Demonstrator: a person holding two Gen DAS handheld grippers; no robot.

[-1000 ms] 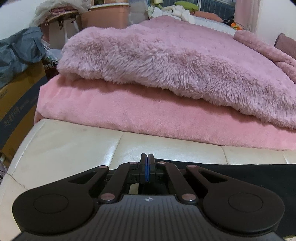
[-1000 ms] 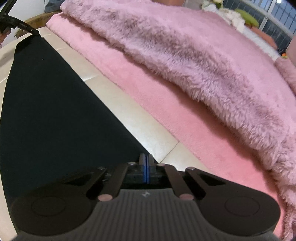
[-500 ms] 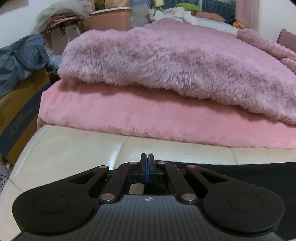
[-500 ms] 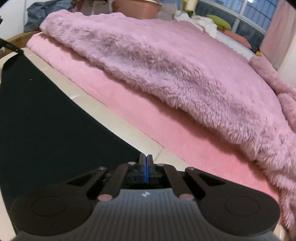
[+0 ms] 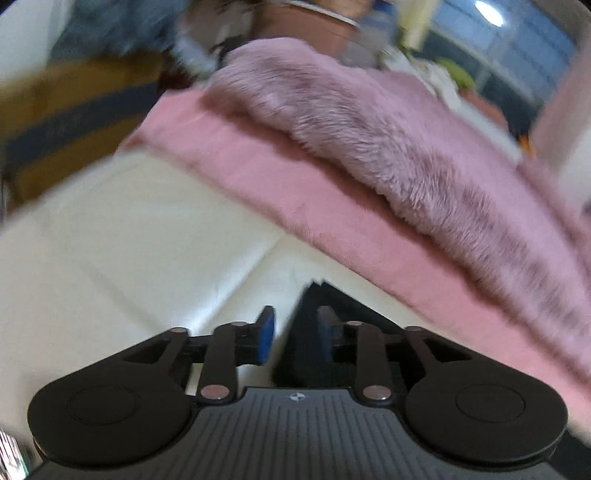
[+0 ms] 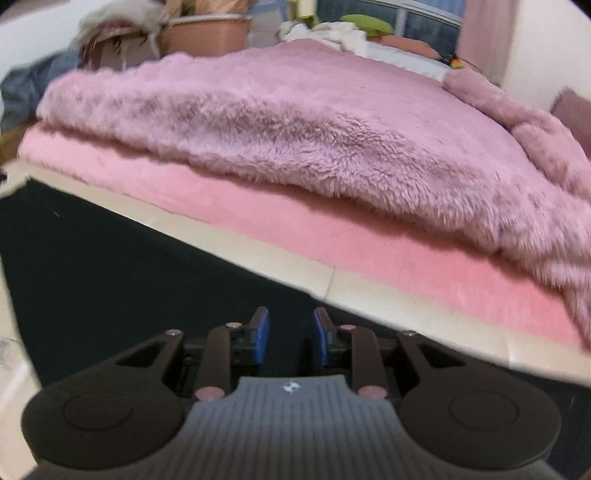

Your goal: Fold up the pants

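Observation:
Black pants (image 6: 110, 258) lie flat on a cream padded surface (image 6: 295, 275), filling the lower left of the right wrist view. My right gripper (image 6: 290, 334) hovers over their far edge; its jaws are opening and the blue pads (image 6: 260, 334) stand apart, pressing nothing. In the blurred, tilted left wrist view a corner of the pants (image 5: 340, 299) juts up between and behind the fingers. My left gripper (image 5: 295, 332) is opening too, and the cloth lies loose beside its right pad, which is not clamped on it.
Just beyond the pants, a pink blanket (image 6: 258, 221) under a fluffy mauve throw (image 6: 295, 129) runs along the cream surface (image 5: 129, 258). A brown cardboard box (image 5: 55, 110) stands to the left. Tubs and laundry (image 6: 207, 33) crowd the back.
Both grippers were shut at the pants' edge; now their jaws have parted. Both views have rolled, and the left one has shifted and blurred.

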